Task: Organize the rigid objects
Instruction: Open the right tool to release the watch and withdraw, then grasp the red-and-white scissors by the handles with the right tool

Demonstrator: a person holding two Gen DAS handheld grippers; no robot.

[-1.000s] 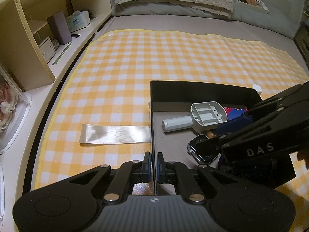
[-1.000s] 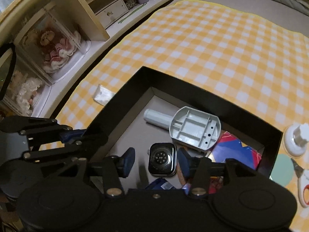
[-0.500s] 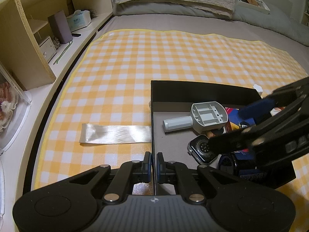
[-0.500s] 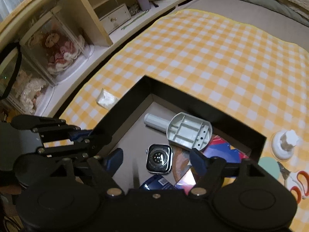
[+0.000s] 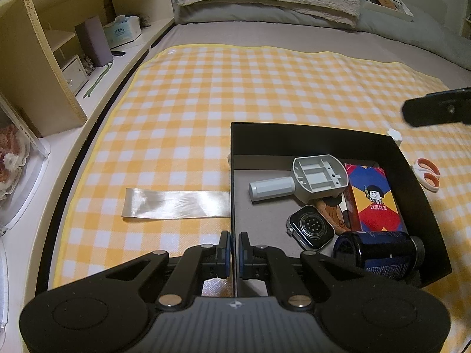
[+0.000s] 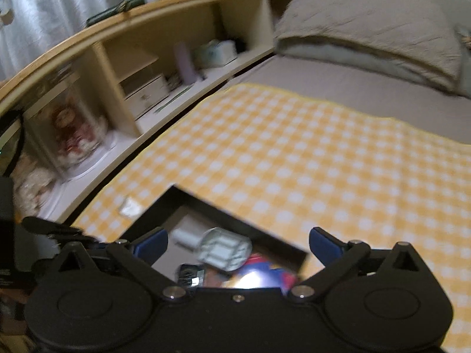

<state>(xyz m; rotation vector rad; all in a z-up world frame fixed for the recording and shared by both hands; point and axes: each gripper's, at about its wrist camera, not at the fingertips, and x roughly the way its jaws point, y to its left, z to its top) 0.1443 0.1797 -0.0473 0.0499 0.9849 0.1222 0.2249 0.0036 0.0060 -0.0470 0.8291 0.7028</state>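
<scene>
Two grippers: left gripper (image 5: 234, 245) clamps box (image 5: 312, 135) wall, right gripper (image 6: 238, 244) wide open, empty (blurred view). Next, probably scissors (image 5: 427, 174) into box.

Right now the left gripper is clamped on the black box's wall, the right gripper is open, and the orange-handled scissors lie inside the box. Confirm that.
One detail is wrong. The left wrist view shows the orange-handled scissors lying on the checked cloth outside the black box, not in it. The left gripper is clamped on the box's wall, and the right gripper is open.
</scene>
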